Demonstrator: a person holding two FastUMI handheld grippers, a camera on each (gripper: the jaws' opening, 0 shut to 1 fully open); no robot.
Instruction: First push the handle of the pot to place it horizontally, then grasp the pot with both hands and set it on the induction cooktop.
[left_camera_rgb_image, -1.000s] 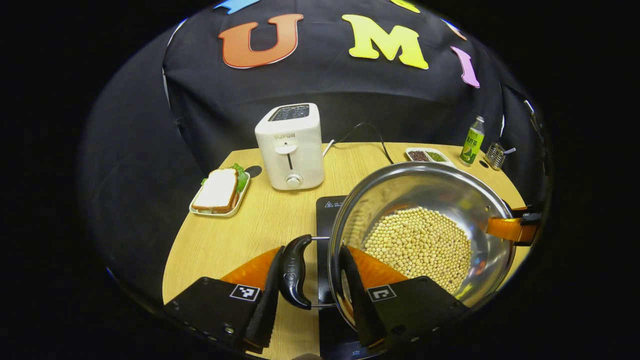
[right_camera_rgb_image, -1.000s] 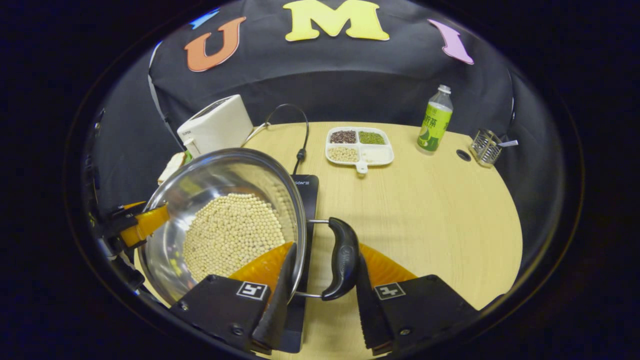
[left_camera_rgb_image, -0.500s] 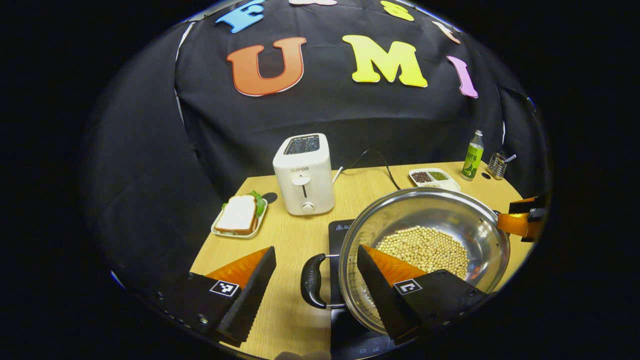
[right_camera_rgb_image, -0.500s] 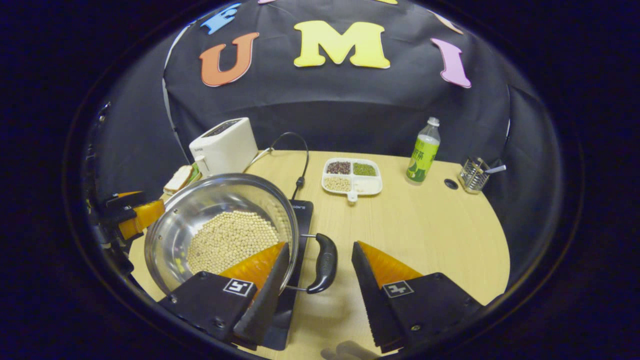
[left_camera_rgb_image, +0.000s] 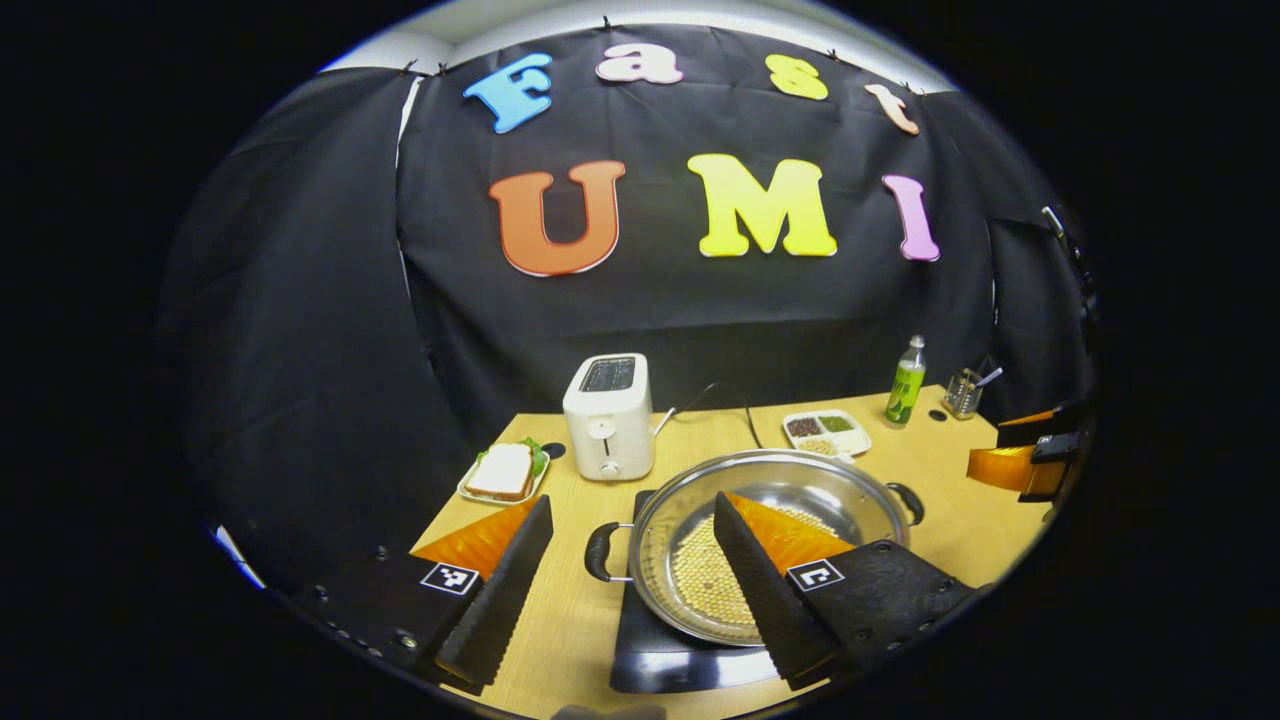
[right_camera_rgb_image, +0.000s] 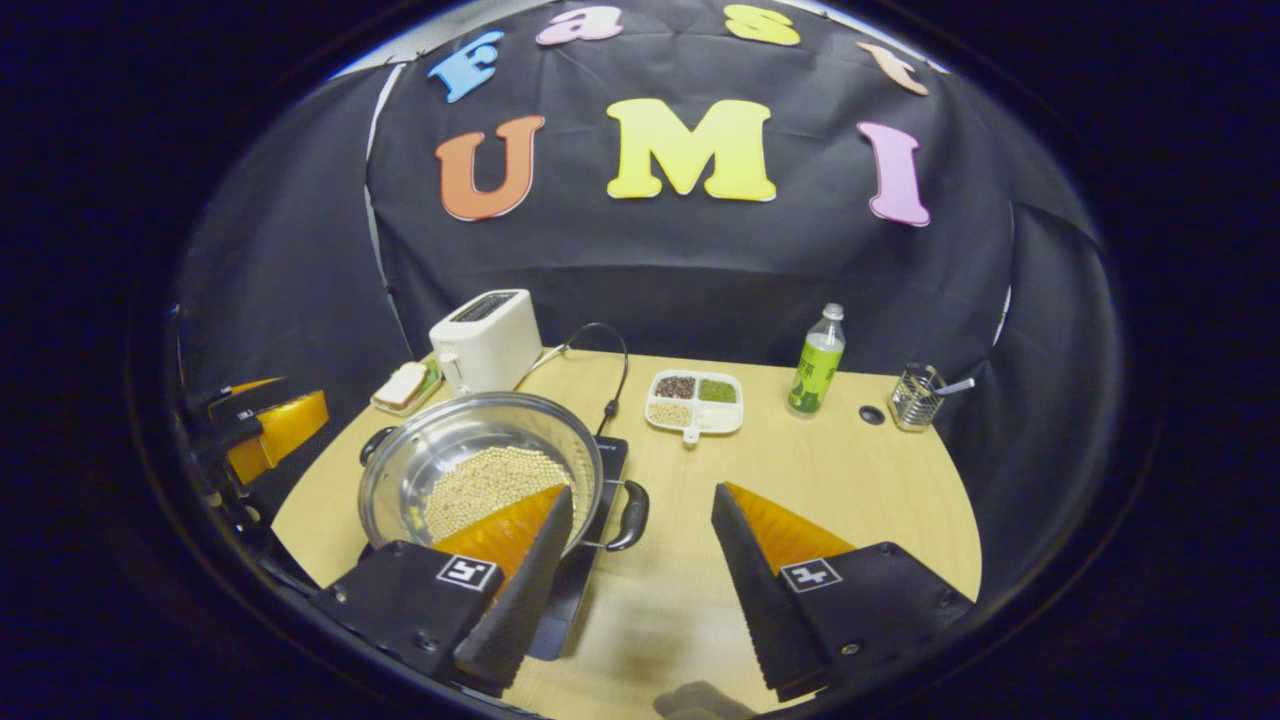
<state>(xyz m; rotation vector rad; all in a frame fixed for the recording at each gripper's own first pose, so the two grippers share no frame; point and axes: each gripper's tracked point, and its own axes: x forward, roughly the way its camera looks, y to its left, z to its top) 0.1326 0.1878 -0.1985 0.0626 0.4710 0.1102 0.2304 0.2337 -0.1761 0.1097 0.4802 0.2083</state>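
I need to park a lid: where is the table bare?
Bare wood lies right of the pot, between cooktop, divided tray, bottle and caddy. The toaster and sandwich plate side is crowded.

Landmark: one induction cooktop (right_camera_rgb_image: 580, 590). On it stands one pot (right_camera_rgb_image: 480, 480) with two handles. Behind it: one toaster (right_camera_rgb_image: 486, 340), one plate (left_camera_rgb_image: 478, 494) bearing one sandwich (left_camera_rgb_image: 501, 470), one four-compartment dish (right_camera_rgb_image: 695, 402), one bottle (right_camera_rgb_image: 817, 360), one wire holder (right_camera_rgb_image: 914, 398). Grippers: two.
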